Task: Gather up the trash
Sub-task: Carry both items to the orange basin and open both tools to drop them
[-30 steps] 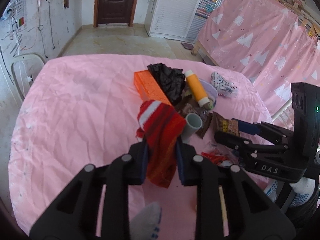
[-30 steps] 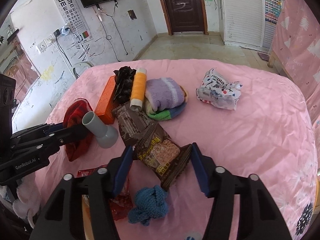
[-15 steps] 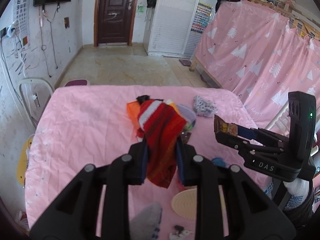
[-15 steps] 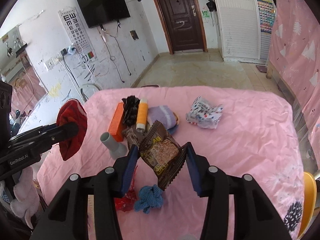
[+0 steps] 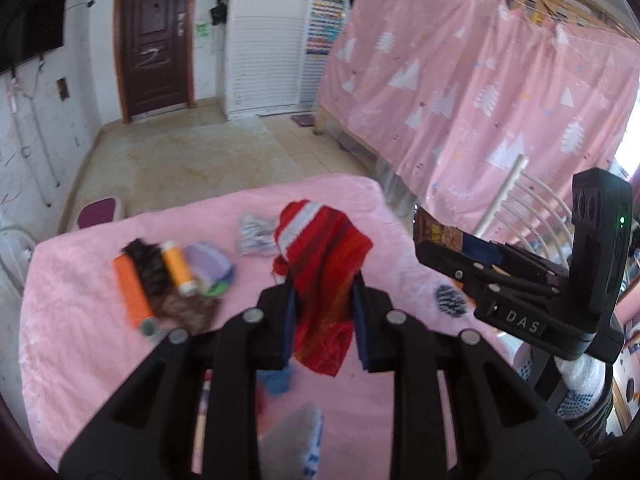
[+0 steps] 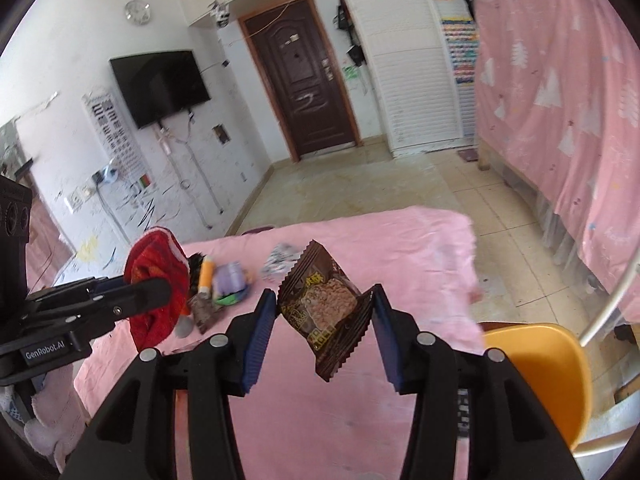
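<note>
Left gripper (image 5: pixel 322 322): jaws closed on red knit sock (image 5: pixel 326 276), w/ white stripe at top; sock hangs between the pads, clear of the desk (image 5: pixel 80 320).

Right gripper (image 6: pixel 325 334): jaws partly closed, pinching brown snack wrapper (image 6: pixel 324 312) by its side edges; wrapper tilted, held in the air above the desk's pink cover. In left view the right gripper sits to the right of the left jaws, wrapper end just showing at its tip.

On desk, ahead-left of left jaws:
- orange box (image 5: pixel 132 292), lying flat
- black crumpled bag (image 5: pixel 146 264), touching box
- orange tube (image 5: pixel 180 268), beside bag
- purple knit item (image 5: pixel 210 264), beside tube
- grey pipe piece (image 5: pixel 149 326), at near end of box
- second brown wrapper (image 5: pixel 188 312), near pipe piece

Ahead of left jaws, behind sock: white patterned packet (image 5: pixel 256 236).
Below left jaws: blue knit item (image 5: pixel 276 380), blurred.
Right of right jaws, beside desk: yellow chair (image 6: pixel 540 368).
</note>
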